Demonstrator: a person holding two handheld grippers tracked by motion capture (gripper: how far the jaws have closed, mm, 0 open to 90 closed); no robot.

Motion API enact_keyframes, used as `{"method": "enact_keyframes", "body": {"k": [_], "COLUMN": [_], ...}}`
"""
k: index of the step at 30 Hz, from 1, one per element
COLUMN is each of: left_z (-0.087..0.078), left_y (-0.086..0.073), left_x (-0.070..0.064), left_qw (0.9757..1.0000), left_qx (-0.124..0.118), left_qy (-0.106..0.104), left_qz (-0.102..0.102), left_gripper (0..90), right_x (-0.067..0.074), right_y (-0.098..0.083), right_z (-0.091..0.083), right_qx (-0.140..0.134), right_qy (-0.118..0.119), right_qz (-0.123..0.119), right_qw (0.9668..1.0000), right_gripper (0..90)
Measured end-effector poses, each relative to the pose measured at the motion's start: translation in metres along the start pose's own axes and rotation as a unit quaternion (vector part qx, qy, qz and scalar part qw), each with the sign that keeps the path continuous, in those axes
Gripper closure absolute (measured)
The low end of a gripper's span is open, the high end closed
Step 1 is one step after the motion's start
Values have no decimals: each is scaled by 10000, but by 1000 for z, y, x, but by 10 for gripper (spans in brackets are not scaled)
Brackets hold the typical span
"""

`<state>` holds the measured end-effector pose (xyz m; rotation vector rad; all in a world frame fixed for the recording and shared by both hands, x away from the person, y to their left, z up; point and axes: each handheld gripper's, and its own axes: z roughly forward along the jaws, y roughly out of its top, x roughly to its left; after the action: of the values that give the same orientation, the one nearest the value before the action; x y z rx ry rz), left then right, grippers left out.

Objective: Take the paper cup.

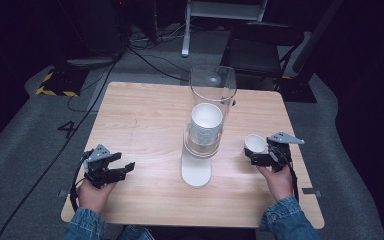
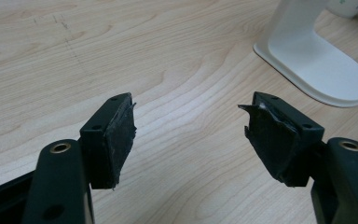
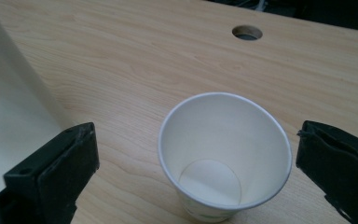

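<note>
One white paper cup (image 3: 224,156) upright on the pale wooden worktop (image 1: 145,125), right gripper (image 3: 196,163) spread wide around it without touching, left gripper (image 2: 193,135) spread, holding nothing.

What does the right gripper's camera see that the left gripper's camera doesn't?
The right gripper view has an upright, empty paper cup standing between the open right gripper without touching its pads, plus a round hole in the table top. The left gripper view has the open left gripper with nothing between its jaws, and the dispenser's flat white foot. Both share the wooden table and part of the white dispenser stand.
</note>
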<state>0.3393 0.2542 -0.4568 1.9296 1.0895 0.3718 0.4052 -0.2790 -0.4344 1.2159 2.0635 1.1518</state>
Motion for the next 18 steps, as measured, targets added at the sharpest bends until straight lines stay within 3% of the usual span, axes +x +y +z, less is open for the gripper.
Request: {"method": "enact_keyframes", "body": {"k": [4, 8, 14, 18], "left_z": [-1, -2, -1, 0], "left_y": [1, 3, 5, 6], "left_x": [-5, -10, -19, -24], "left_qw": [10000, 9999, 9993, 9990], "left_qx": [14, 8, 58, 85], "left_qy": [-32, -64, -83, -163], "left_qz": [82, 150, 358, 416], "left_gripper": [317, 314, 313, 311], "right_x": [5, 13, 34, 44], "right_y": [3, 2, 1, 1], "right_z": [-11, -23, -40, -42], "right_qx": [-64, -56, -105, -126], "right_qy": [106, 366, 851, 1000], "right_qz": [24, 34, -110, -126], "right_qw": [9999, 9993, 9963, 9948], "right_gripper": [0, 0, 0, 0]}}
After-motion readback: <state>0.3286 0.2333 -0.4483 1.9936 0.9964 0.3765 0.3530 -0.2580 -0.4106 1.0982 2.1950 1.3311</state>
